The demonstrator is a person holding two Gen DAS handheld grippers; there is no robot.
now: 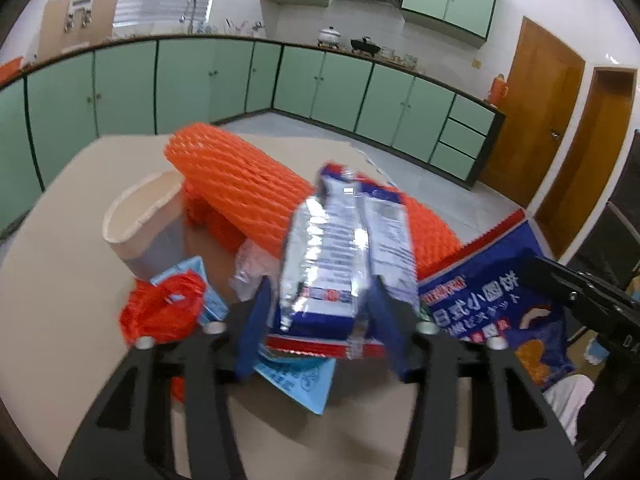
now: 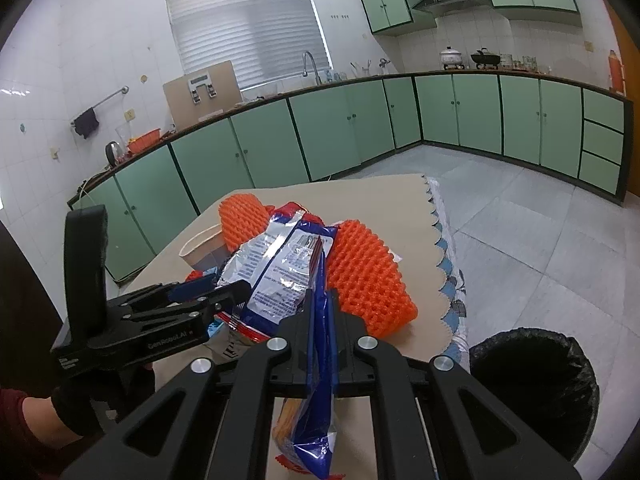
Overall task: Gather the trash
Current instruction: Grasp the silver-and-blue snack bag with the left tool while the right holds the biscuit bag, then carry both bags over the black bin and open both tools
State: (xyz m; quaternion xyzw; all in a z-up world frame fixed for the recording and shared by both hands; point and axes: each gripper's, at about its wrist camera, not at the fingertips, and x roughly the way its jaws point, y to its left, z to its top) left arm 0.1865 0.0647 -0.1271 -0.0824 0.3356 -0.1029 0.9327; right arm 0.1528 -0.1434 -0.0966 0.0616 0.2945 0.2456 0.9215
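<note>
My left gripper is shut on a silver and blue snack wrapper, held above the tan table; the wrapper also shows in the right wrist view. My right gripper is shut on the edge of a blue biscuit bag, which hangs down between its arms; the bag shows at the right in the left wrist view. Orange foam netting lies behind the wrapper. A paper cup, a red mesh bag and a light blue packet lie on the table.
A black-lined trash bin stands on the floor just right of the table's near corner. The table's scalloped cloth edge runs along the right side. Green kitchen cabinets line the walls behind.
</note>
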